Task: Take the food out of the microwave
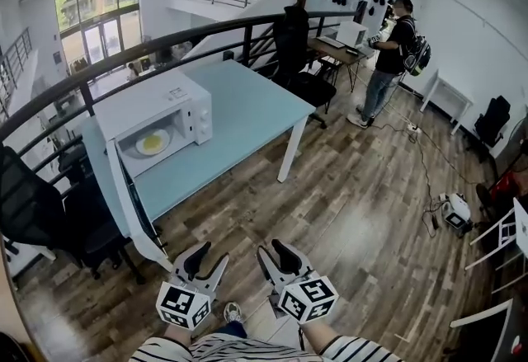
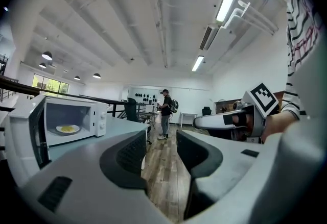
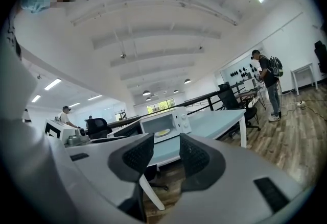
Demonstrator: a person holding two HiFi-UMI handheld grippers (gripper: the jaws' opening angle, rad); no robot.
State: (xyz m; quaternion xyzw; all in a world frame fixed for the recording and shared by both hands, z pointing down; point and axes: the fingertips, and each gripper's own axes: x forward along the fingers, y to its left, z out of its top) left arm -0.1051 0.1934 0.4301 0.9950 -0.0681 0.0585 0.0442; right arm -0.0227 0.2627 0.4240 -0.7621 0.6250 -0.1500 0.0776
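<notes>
The food [image 1: 153, 142], a pale yellow portion on a round white plate [image 1: 153, 143], is lying flat inside the microwave [image 1: 169, 96], on the floor of its cavity. The microwave is sitting at the near left end of the light blue desk [image 1: 247, 105], and its door [image 1: 132, 204] is hanging wide open, swung out on the left side towards the person.

Both grippers are hovering over the wooden floor, well apart from the desk, so the plate is lying ahead of them and up to the left in the head view. The left gripper [image 1: 208, 263] is the nearer of the two, with the free edge of the open door just beside it. The right gripper [image 1: 276, 257] is riding close alongside it. Each gripper is showing its jaws standing apart with nothing between them.

In the right gripper view the plate is showing just above the gap between the jaws, so that gripper is pointing almost at it. In the left gripper view the microwave is sitting far off to the left of the jaws. Being round, the plate is offering no long axis. The reach is likely needing to pass to the right of the door and enter the cavity roughly level.
</notes>
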